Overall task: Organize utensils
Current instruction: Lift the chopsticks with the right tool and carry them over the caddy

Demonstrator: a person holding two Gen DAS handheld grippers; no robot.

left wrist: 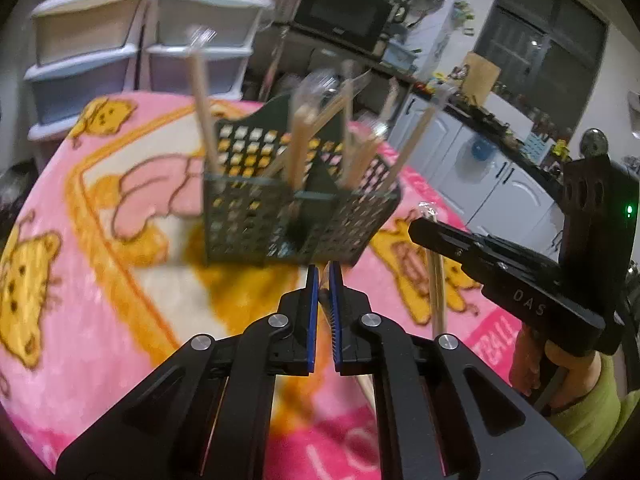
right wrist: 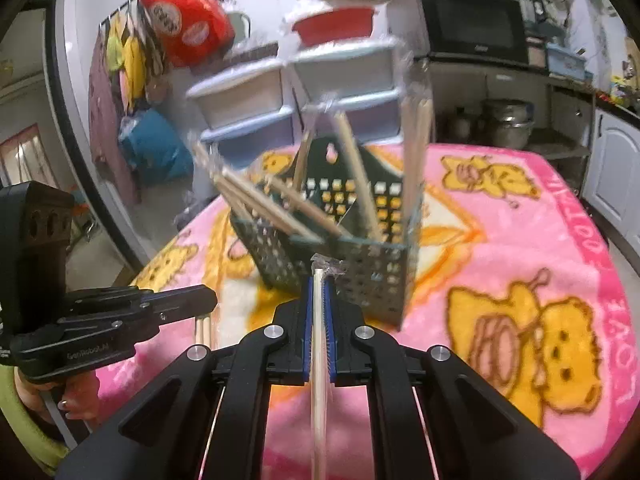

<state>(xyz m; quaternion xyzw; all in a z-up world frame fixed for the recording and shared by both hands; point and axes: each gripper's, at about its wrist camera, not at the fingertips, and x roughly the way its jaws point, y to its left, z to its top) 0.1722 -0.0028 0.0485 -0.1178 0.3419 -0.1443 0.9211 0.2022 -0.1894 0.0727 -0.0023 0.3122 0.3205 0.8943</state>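
Between right hand-held gripper pads: slim plastic-wrapped chopsticks

The surface is covered by a soft, fleecy cloth in pink with yellow cartoon prints, matt and slightly fuzzy. On it stands a dark green plastic basket with perforated walls, its finish dull. The chopsticks in it look like pale, bare wood, each pair sleeved in clear, shiny plastic wrap that crinkles at the tips. The left claw and right claw are matt black plastic with bright, polished metal pivot pins and blue, ribbed pads. The wrapped pair in the right claw shows the same glossy film over light wood.
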